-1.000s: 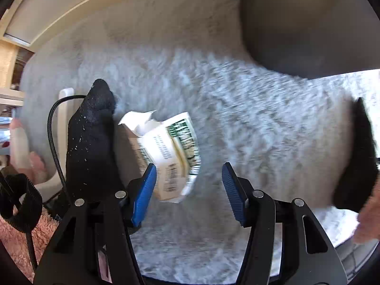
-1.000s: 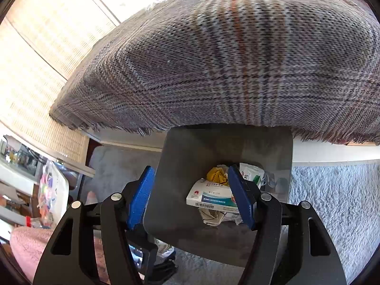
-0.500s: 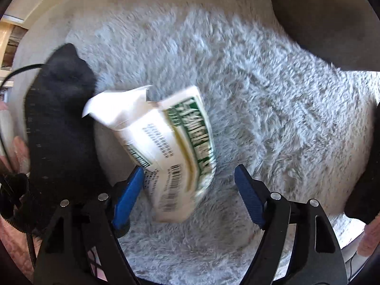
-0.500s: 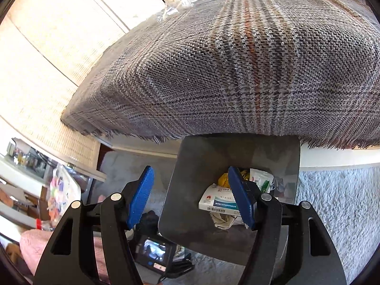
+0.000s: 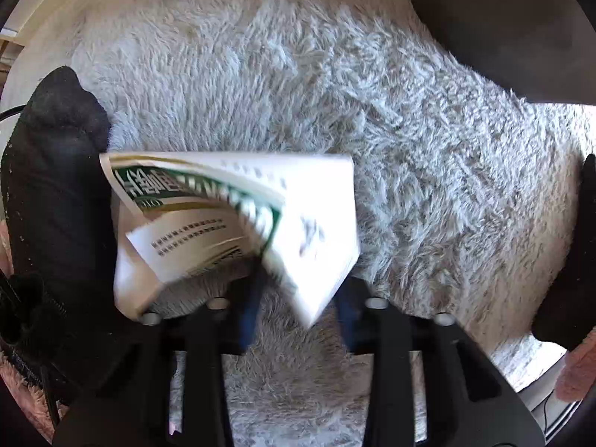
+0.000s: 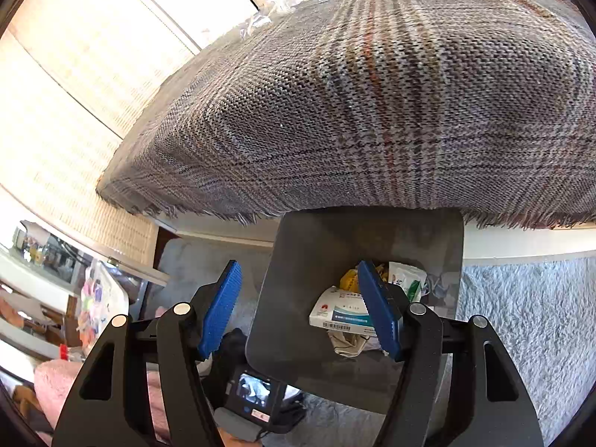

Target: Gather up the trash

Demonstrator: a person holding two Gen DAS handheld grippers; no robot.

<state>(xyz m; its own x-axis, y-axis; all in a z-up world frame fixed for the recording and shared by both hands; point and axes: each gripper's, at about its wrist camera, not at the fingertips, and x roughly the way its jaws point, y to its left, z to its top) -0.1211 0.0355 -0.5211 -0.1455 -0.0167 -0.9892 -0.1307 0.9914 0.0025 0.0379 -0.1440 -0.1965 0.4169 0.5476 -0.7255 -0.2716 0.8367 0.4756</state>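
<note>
A crumpled white and green paper box (image 5: 231, 219) lies on the shaggy grey rug (image 5: 335, 111) in the left wrist view. My left gripper (image 5: 298, 298) has its blue fingers around the box's near end, blurred; the jaws have narrowed on it. In the right wrist view, my right gripper (image 6: 301, 309) is open and empty, hovering above a dark grey trash bin (image 6: 298, 298). The bin holds a white and teal box (image 6: 342, 313), a yellow scrap (image 6: 350, 279) and other wrappers.
A black sock (image 5: 56, 193) lies left of the box on the rug. The dark bin wall (image 5: 503, 29) rises at upper right. A plaid blanket (image 6: 372, 93) covers a bed behind the bin. A small screen device (image 6: 253, 391) lies on the floor below.
My left gripper moved down onto the box and its fingers closed in around it. My right gripper drifted slightly, still open over the bin.
</note>
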